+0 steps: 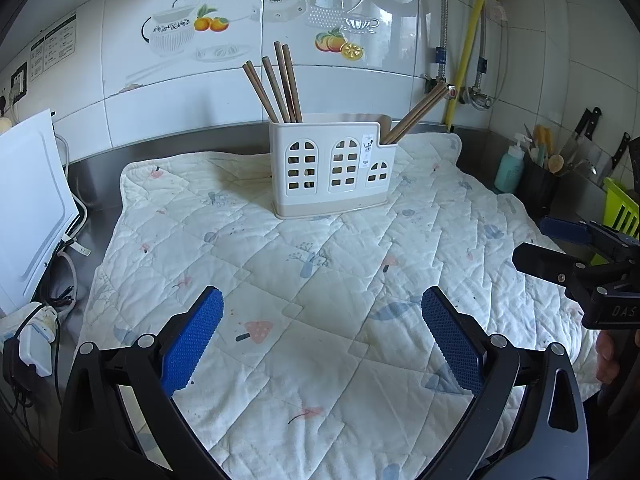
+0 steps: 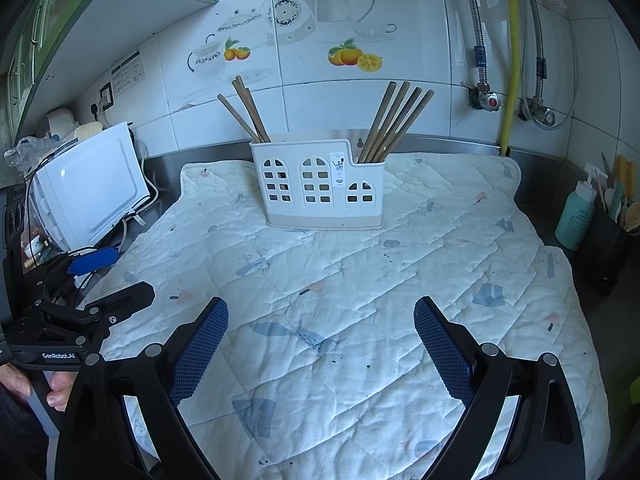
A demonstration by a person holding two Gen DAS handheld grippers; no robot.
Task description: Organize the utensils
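A white utensil holder [image 1: 332,168] with arched window cut-outs stands upright on the quilted mat [image 1: 320,280], far middle; it also shows in the right wrist view [image 2: 320,184]. Several brown chopsticks [image 1: 276,84] stand in its left compartment [image 2: 246,110], and several more [image 1: 416,114] lean right from its low right compartment [image 2: 394,122]. My left gripper [image 1: 322,336] is open and empty, low over the mat's near part. My right gripper [image 2: 320,340] is open and empty, likewise well short of the holder. Each gripper shows at the edge of the other's view.
A white appliance [image 2: 88,192] with cables stands left of the mat. At the right are a teal bottle [image 2: 576,212], a black pot of utensils [image 2: 612,240], knives [image 1: 588,136] and a green rack [image 1: 620,208]. Pipes and valves run down the tiled wall [image 2: 488,100].
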